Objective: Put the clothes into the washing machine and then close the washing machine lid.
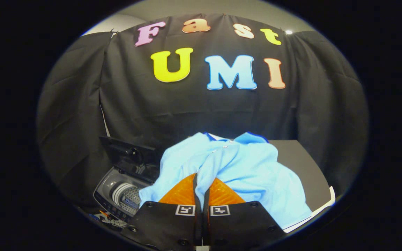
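Pinching a fold of the light blue shirt (243, 167), the gripper (201, 181) has both fingers clamped on the cloth. Trailing fabric could snag the washing machine (117, 195) rim beside it.

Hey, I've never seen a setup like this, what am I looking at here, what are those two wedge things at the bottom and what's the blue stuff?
This picture comes from a wide-angle camera riding on a handheld gripper, a two-finger tool that a person carries. The two wedges at the bottom are its fingers, seen from behind. They are closed together, pinching a fold of the light blue shirt, which bunches up just ahead of them over a dark table. Beside the shirt, lower down, stands a small washing machine with its lid raised, so the drum is open. The black cloth behind is the booth's wall. The shirt looks ready to go into the machine.
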